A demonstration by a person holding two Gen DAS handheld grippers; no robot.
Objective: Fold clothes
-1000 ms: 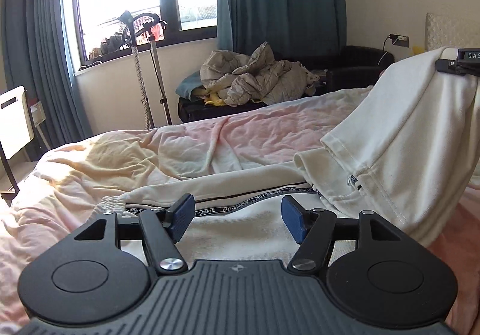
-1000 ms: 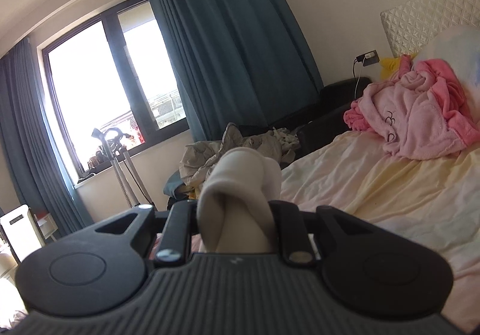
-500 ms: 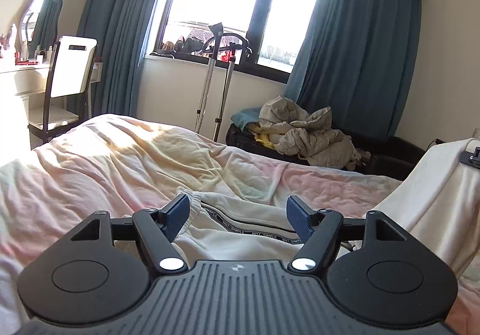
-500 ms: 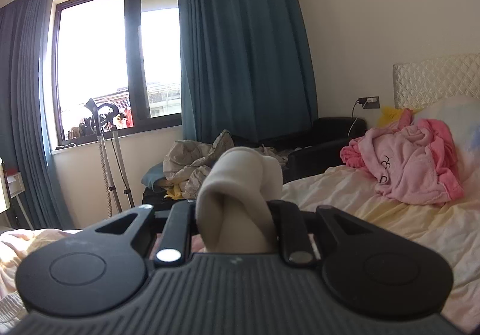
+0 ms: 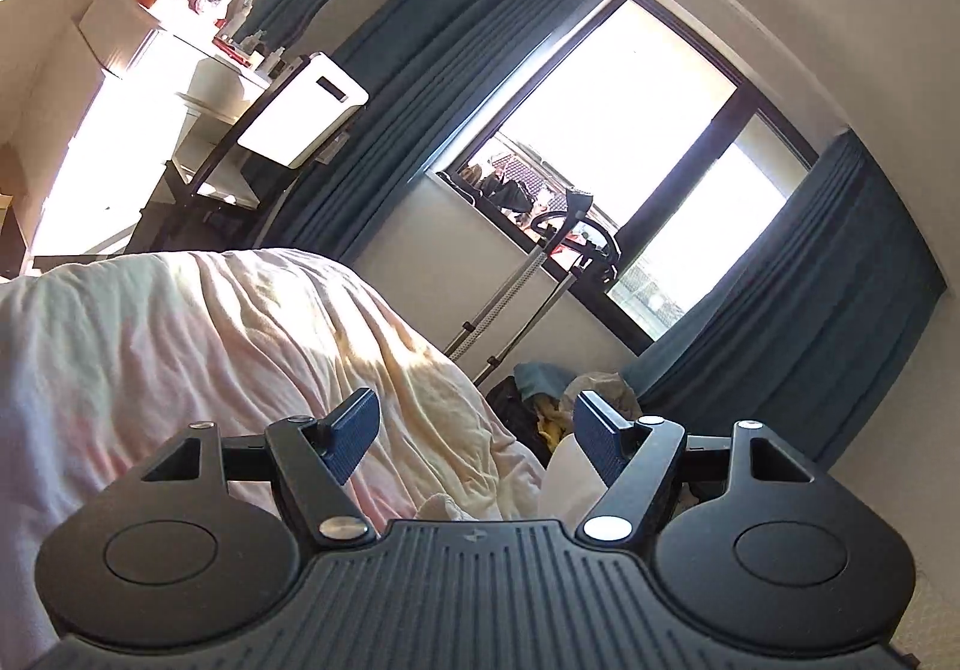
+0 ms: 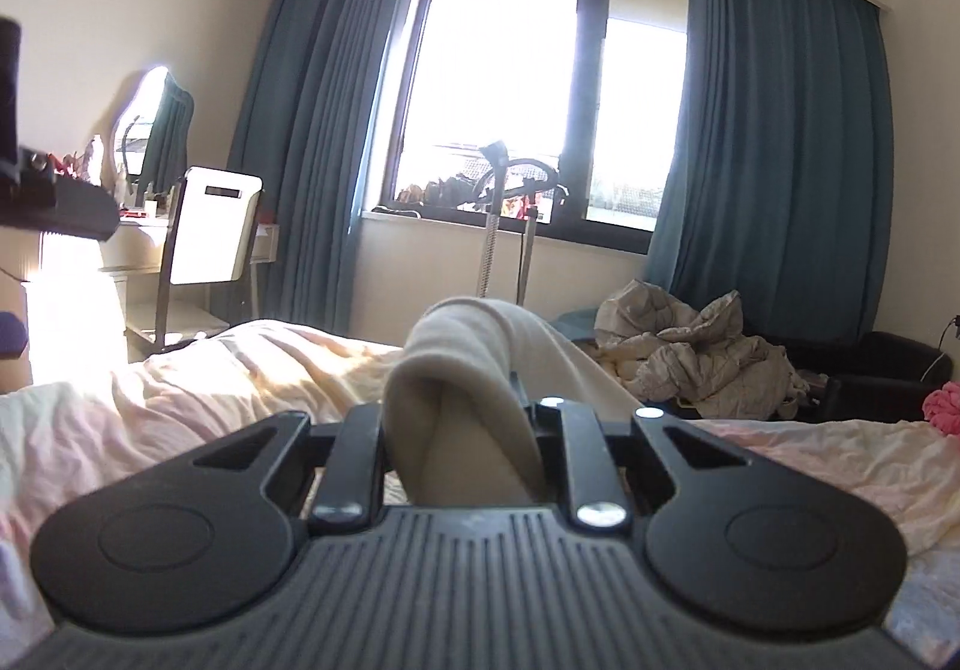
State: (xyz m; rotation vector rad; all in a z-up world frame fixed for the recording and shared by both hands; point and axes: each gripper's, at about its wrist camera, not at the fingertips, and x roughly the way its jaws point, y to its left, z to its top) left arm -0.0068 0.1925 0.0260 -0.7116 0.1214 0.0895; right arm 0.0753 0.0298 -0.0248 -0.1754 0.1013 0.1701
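My right gripper (image 6: 459, 430) is shut on a bunched fold of the cream garment (image 6: 474, 364), which rises between its jaws and hides the fingertips. My left gripper (image 5: 477, 439) is open and empty, with blue pads (image 5: 354, 433) wide apart; it is tilted and points over the bed edge toward the window. A small white part of the cream garment (image 5: 567, 481) shows beside its right finger. The rest of the garment is hidden below both grippers.
The bed with a rumpled pink-yellow sheet (image 6: 180, 400) lies below. A white chair (image 6: 210, 232) and dresser (image 5: 168, 63) stand at the left. A clothes steamer stand (image 6: 498, 226) is by the window. A pile of beige bedding (image 6: 696, 358) lies on a black couch at the right.
My left gripper has swung up and to the left and rolled, so the cream garment has left its view. My right gripper has turned left, still holding the fold; the pink robe is now at the frame edge.
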